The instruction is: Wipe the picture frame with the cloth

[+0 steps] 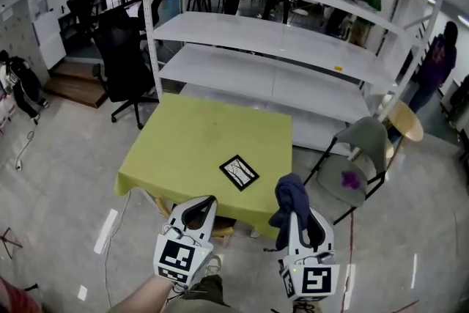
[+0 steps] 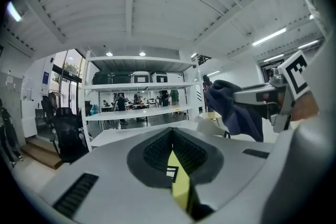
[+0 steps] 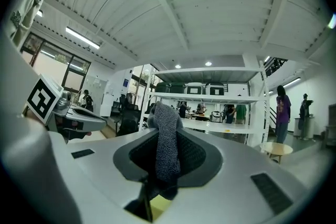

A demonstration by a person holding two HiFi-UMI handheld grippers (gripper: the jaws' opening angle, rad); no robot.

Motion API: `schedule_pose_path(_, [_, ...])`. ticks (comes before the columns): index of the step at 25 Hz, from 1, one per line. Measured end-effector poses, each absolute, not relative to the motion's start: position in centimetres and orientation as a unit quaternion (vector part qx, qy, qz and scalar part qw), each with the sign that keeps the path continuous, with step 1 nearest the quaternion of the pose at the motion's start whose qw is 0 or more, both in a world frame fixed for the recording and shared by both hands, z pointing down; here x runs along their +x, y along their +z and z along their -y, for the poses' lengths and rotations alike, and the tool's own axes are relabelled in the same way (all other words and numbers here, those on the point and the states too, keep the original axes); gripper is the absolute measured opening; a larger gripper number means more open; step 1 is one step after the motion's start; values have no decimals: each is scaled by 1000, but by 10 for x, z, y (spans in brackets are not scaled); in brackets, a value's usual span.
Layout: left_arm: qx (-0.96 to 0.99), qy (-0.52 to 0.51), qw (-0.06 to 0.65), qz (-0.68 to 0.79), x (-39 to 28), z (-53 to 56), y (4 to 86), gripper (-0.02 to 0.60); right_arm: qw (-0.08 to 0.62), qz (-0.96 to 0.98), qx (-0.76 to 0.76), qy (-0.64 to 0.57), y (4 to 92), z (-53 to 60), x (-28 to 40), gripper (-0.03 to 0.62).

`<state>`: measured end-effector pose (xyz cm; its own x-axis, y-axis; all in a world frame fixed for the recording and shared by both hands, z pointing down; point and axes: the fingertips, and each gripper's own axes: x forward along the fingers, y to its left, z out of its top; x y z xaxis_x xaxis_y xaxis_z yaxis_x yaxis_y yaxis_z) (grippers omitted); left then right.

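While our right gripper (image 1: 300,222) clamps the dark blue-grey knitted cloth (image 1: 291,199) and our left gripper (image 1: 206,204) is closed on nothing, the small black picture frame (image 1: 239,172) lies flat on the yellow-green table (image 1: 183,146), well ahead of both. We judge that wiping has not begun.

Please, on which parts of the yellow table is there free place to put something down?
Almost the whole yellow table is bare: the far half toward the white shelving, and the left side. Only the picture frame lies there, near the front edge. A grey folding chair crowds the right side.
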<state>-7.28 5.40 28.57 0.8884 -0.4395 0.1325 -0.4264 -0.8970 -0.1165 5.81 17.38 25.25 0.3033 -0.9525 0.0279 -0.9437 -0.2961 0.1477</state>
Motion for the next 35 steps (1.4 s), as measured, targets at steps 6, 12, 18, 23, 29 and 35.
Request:
schedule_pose_path(6, [-969,-96,38,-226,-49,33,302,5,80,583,808,-19,264,-95,95,84])
schedule_pose_path(12, [-968,-111,34,-221,-31,101,317,5,94,575,812,-8,275,-35,125,84])
schedule_pose_path(18, [-966,-130,23,-224,-15,138,336,5,106,583,805,6,291,8,141,84])
schedule_pose_path(23, [-962,-145,2,-230,-3,149,364,5,130,607,784,11,309,37,152,84])
schedule_pose_path(29, [-951,-161,-17,-264,8,163,388,5,138,645,751,27,336,73,165,84])
schedule_pose_path(35, [-929,-174,-40,-323,16,174,402,6,152,694,703,41,356,104,182,84])
